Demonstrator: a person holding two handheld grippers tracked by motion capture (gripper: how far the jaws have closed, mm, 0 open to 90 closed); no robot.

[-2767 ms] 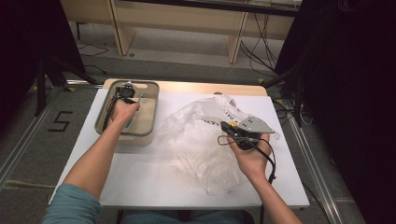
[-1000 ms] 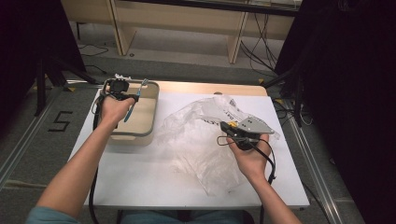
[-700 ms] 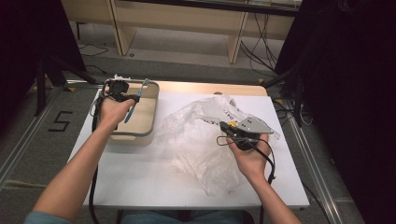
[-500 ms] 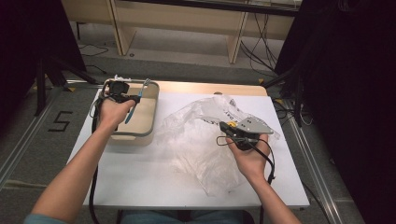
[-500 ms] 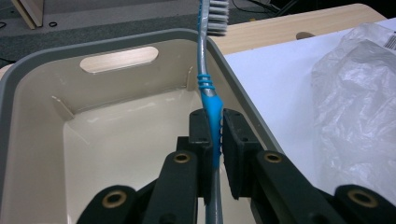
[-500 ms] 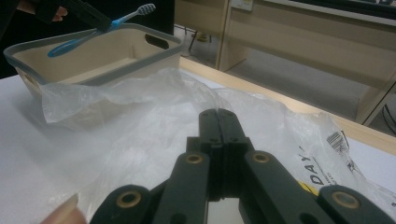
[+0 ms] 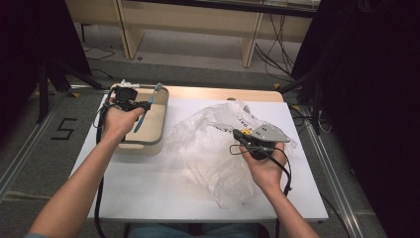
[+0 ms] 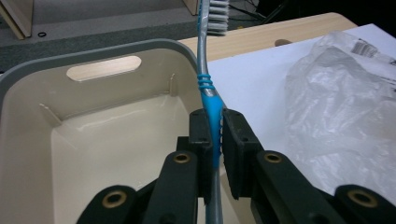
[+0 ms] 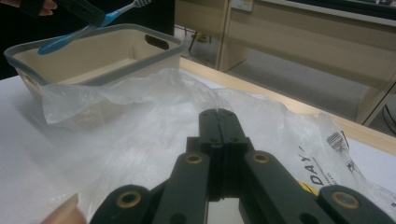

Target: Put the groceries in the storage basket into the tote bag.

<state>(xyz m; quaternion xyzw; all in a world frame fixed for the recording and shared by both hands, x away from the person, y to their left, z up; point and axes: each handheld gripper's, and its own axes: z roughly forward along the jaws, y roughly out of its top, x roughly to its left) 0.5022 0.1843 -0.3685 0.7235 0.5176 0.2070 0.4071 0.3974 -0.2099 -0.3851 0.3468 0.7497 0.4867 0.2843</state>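
Observation:
A blue toothbrush (image 7: 144, 112) with white bristles is clamped by its handle in my left gripper (image 7: 142, 106), which is shut on it. It hangs tilted over the right side of the beige bin (image 7: 161, 120). In the left gripper view the handle (image 8: 210, 103) runs up between the pads (image 8: 236, 135), bristles at the top, with the bin's rim (image 8: 93, 51) beyond. My right gripper (image 7: 238, 134) rests on the crumpled clear plastic bag (image 7: 213, 148) at the table's right. Its jaws (image 9: 219, 117) are shut; I cannot tell whether any film is pinched between them.
The bin (image 9: 140, 36) has a grey rim and cut-out handles; its floor looks bare. The bag (image 9: 140, 126) spreads over the middle of the white table (image 7: 148, 183). A wooden strip (image 7: 223, 93) runs along the far edge, with shelf legs behind.
The left hand came up out of the bin holding the toothbrush and has drifted a little right and up over the bin. The right hand and the bag stayed put.

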